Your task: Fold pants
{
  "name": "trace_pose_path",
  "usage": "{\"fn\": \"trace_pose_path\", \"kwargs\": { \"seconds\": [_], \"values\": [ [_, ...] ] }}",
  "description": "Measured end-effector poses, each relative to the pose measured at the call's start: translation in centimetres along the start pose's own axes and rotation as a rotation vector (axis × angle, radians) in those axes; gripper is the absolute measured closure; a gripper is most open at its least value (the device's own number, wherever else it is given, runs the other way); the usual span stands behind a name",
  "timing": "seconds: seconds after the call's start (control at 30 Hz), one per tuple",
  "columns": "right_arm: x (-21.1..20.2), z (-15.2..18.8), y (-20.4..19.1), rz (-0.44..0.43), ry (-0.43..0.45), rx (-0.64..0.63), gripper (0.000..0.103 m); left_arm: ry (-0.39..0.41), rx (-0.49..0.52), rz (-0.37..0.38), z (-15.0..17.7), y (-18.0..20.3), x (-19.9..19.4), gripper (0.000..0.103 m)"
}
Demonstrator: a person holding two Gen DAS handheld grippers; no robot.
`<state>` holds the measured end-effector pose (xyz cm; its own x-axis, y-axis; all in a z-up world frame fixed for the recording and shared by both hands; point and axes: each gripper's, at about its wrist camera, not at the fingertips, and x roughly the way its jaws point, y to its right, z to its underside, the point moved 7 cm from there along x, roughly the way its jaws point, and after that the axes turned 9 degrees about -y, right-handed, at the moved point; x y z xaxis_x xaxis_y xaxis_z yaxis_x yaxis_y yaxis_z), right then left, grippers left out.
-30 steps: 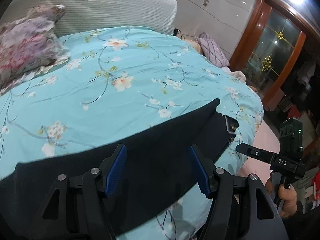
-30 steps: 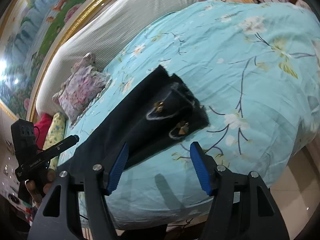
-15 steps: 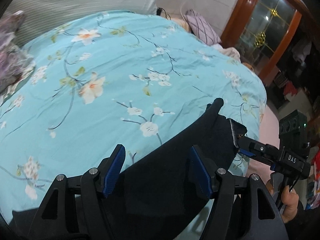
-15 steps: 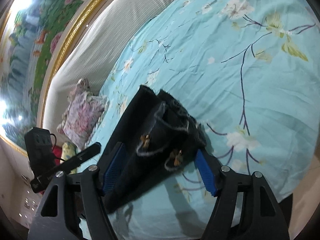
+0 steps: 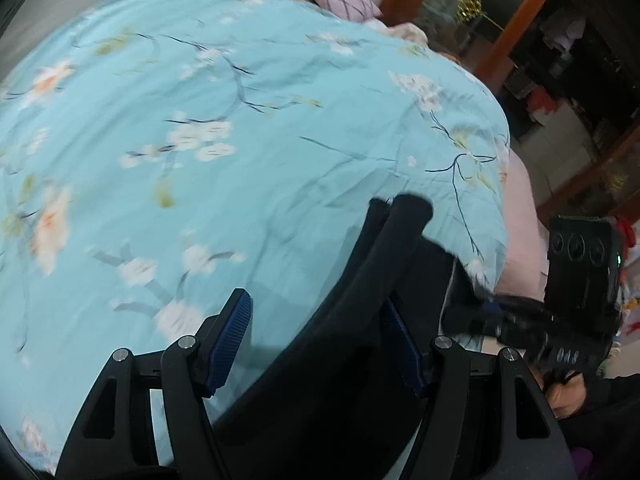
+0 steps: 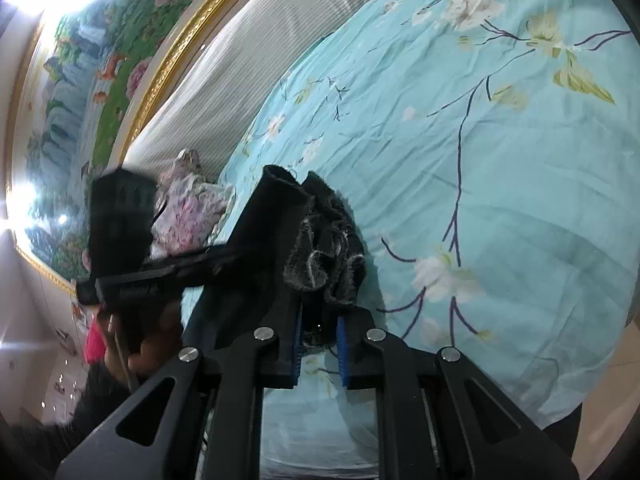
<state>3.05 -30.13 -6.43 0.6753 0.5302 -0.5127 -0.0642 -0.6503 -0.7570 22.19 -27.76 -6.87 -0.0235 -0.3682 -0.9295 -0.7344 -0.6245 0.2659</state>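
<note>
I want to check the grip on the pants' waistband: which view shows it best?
The right wrist view: the waistband bunches close up, running down between the right gripper's closing blue pads. The left wrist view shows it only small and blurred at the pants' far end.

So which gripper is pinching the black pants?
The right gripper: its fingers are closing on the bunched pants. The left gripper stands wide open.

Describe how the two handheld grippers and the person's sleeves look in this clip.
Both the left gripper and the right gripper are matte black, angular linkage frames with silver pivot bolts and ribbed blue pads inside the fingers. Each carries a black box on top; white lettering on the right one is blurred. The person's sleeve is dark.
</note>
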Motion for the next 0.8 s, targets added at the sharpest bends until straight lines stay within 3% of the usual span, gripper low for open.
{"fn": "trace_pose_path", "kwargs": {
  "seconds": [0.13, 0.17, 0.2, 0.27, 0.4, 0.8],
  "values": [
    [-0.1, 0.1, 0.0, -0.008, -0.003, -0.022, 0.088, -0.039, 0.014, 0.078, -1.5, 0.6, 1.5, 0.035],
    [-0.1, 0.1, 0.0, -0.008, -0.002, -0.028, 0.088, -0.037, 0.020, 0.091, -2.0, 0.8, 1.6, 0.041],
    [-0.1, 0.1, 0.0, -0.008, 0.000, -0.033, 0.088, -0.034, 0.022, 0.104, -2.2, 0.9, 1.6, 0.049],
    [0.0, 0.2, 0.0, -0.009, 0.000, -0.039, 0.088, -0.043, 0.043, 0.160, -2.6, 1.8, 1.7, 0.087],
    [-0.1, 0.1, -0.3, -0.013, -0.002, -0.043, 0.088, -0.020, 0.102, 0.115, -2.5, 3.3, 1.6, 0.091],
    [-2.4, -0.3, -5.7, -0.102, 0.059, -0.177, 0.088, 0.176, 0.076, 0.155, -0.6, 3.7, -6.4, 0.093]
  ]
}}
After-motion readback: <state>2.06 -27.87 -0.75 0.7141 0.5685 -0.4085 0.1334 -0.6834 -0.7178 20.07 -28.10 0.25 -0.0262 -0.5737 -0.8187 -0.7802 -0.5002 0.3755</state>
